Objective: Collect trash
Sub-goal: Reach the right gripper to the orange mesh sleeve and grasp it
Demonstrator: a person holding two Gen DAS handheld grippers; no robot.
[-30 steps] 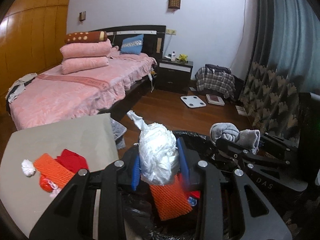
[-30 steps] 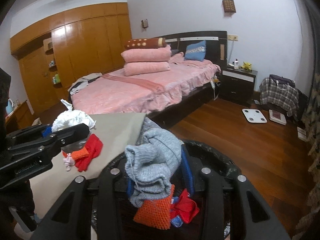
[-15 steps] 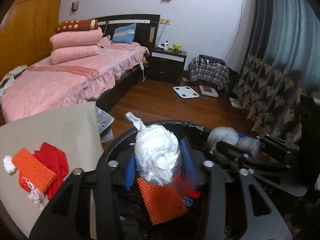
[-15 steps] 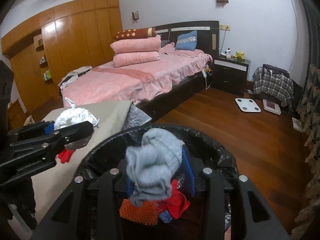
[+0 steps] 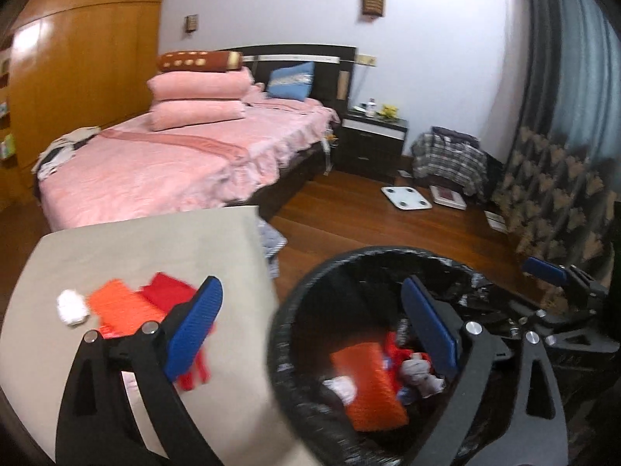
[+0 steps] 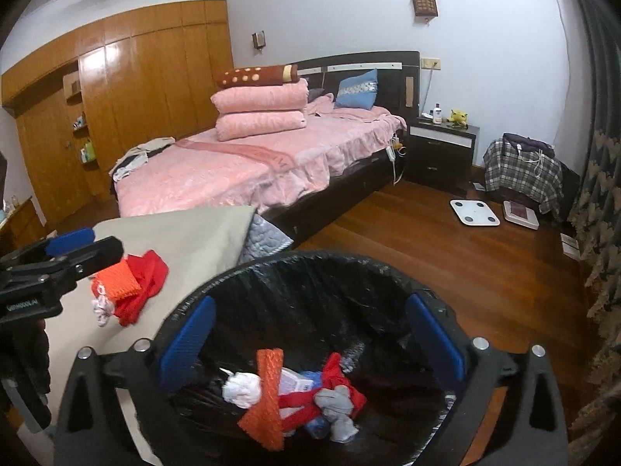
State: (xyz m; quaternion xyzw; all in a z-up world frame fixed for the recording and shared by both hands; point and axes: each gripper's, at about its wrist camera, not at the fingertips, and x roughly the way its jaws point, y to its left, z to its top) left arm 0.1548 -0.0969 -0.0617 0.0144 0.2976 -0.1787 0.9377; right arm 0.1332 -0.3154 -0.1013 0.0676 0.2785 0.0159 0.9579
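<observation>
The right gripper is hanging over the bin with its blue pads spread wide apart and nothing between them. Directly below it, inside the black liner, a heap of trash is lying at the bottom: an orange mesh piece, a white wad, a grey cloth lump and red scraps tangled among them. So a good share of the collecting is looking done.

The left gripper is also standing wide apart and carrying nothing. One of its pads is sitting over the table and the other over the bin's mouth, so it is straddling the gap between the two. In the left wrist view the same heap is showing in the bin, though blurred.

Moving outward, what is left is lying on the grey table just beside the bin: an orange mesh piece, a red cloth partly under it, and a small white ball just beside the orange piece. From the right wrist view a white stringy bit is trailing from that pile too. These are all near the left gripper, which seems best placed to take them next.

By my judgement the task is past halfway, with this one small cluster on the table remaining. Whether anything else is waiting elsewhere in the room, I cannot tell.
</observation>
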